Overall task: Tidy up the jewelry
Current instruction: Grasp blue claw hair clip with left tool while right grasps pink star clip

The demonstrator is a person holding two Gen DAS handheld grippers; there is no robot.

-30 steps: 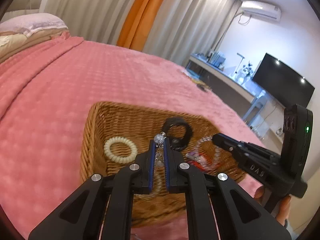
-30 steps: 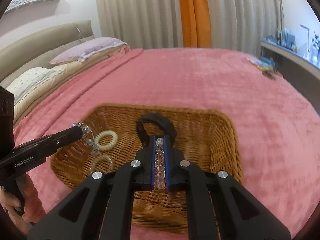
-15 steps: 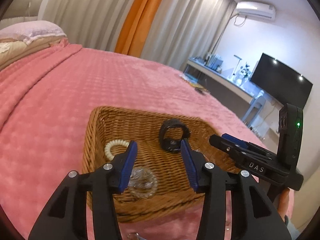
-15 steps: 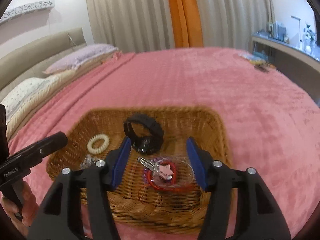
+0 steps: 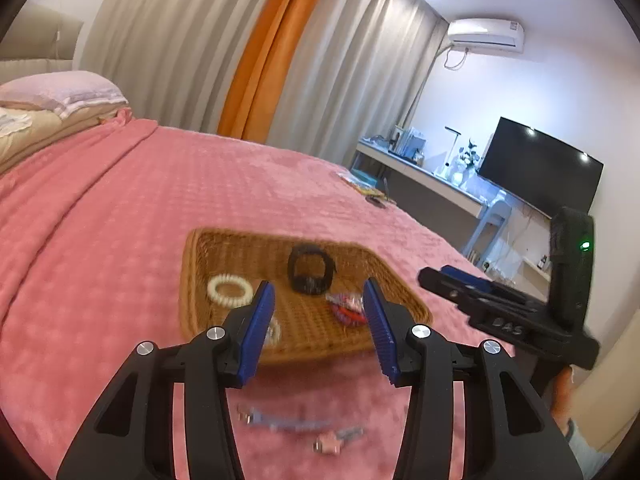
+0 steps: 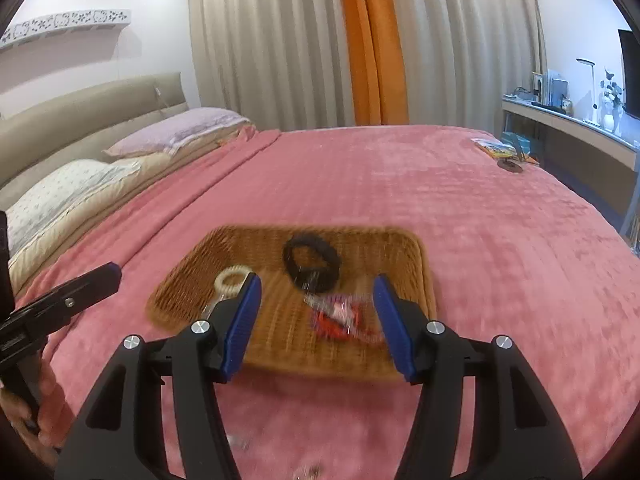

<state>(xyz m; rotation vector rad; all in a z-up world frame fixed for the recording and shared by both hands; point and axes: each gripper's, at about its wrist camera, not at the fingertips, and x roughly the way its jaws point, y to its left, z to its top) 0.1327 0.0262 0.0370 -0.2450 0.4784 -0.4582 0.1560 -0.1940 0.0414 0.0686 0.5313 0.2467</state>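
Note:
A wicker basket (image 5: 208, 280) (image 6: 408, 252) sits on the pink bed. It holds a cream bead bracelet (image 5: 230, 290) (image 6: 232, 282), a black bracelet (image 5: 311, 271) (image 6: 311, 262), a red and clear tangle of jewelry (image 5: 347, 309) (image 6: 340, 318) and a clear bead bracelet, partly hidden behind my left finger. My left gripper (image 5: 318, 320) is open and empty, above the basket's near edge. My right gripper (image 6: 316, 316) is open and empty, also back from the basket. Small pale blue and pink pieces (image 5: 296, 428) lie on the blanket near me.
The pink blanket (image 6: 400, 184) covers the bed. Pillows (image 6: 176, 128) lie at the head on the left. Small items (image 6: 504, 152) lie at the far right edge of the bed. A desk and a TV (image 5: 540, 168) stand beyond the bed.
Both grippers were shut on bead bracelets over the basket, then opened and dropped them in. Both have since pulled back and up from the basket.

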